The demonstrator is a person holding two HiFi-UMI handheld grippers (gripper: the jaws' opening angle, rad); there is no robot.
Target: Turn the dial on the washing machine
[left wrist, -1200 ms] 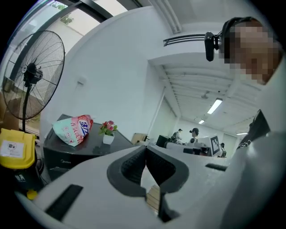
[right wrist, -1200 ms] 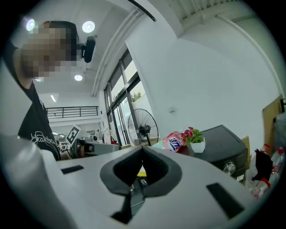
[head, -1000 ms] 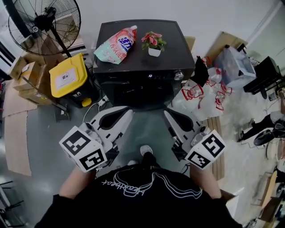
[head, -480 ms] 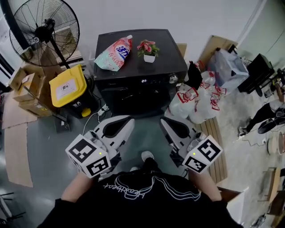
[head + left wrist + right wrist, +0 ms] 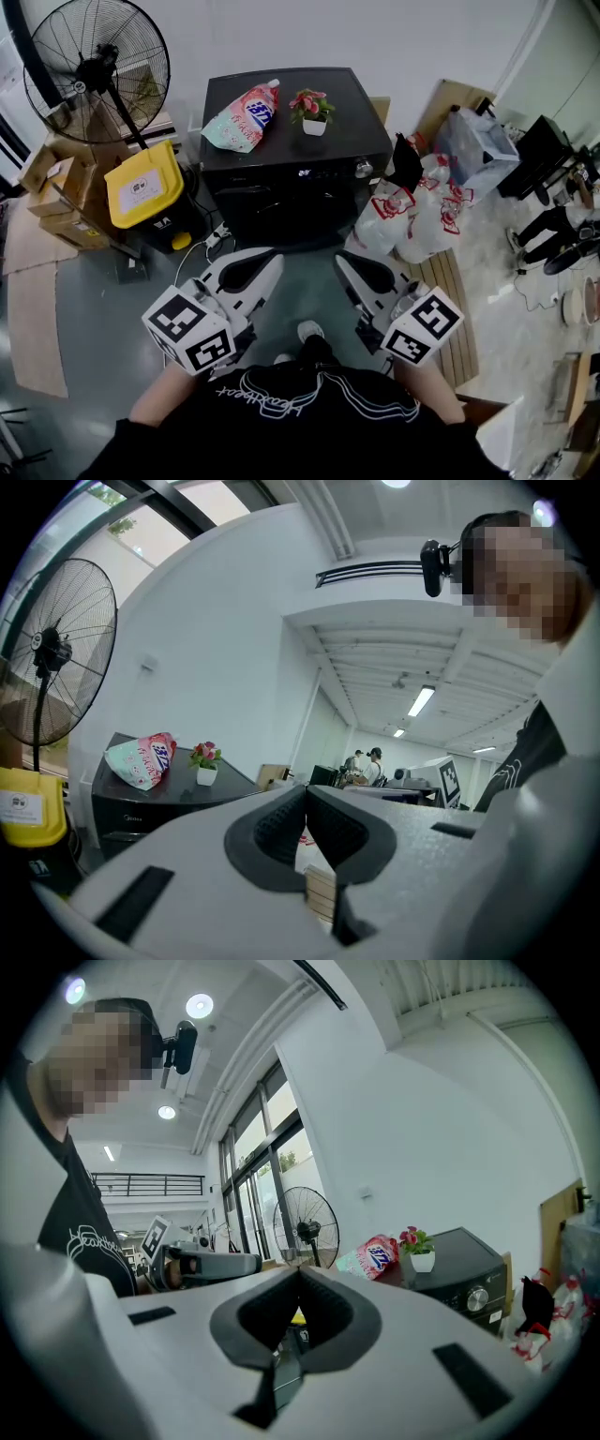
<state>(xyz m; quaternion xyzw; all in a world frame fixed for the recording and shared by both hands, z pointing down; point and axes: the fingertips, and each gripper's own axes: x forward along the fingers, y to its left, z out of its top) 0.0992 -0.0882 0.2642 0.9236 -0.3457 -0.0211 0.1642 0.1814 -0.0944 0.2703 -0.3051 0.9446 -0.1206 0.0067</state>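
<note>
A black washing machine [image 5: 295, 141] stands against the far wall, with a silver dial [image 5: 362, 169] at the right end of its front panel; the dial [image 5: 479, 1298] also shows in the right gripper view. My left gripper [image 5: 274, 260] and right gripper [image 5: 341, 261] hover side by side in front of my body, well short of the machine. Both are shut with nothing between the jaws, their tips meeting in the left gripper [image 5: 306, 791] view and the right gripper [image 5: 298, 1271] view.
On the machine's top lie a detergent pouch [image 5: 242, 113] and a small potted flower [image 5: 313, 107]. A standing fan [image 5: 94, 61] and a yellow-lidded bin [image 5: 145, 187] stand left of it. Plastic bags [image 5: 417, 211] and a slatted board [image 5: 450, 277] lie at the right.
The view has shifted slightly, with the machine now a little nearer the frame's centre. Both grippers stay shut and have drawn slightly closer together.
</note>
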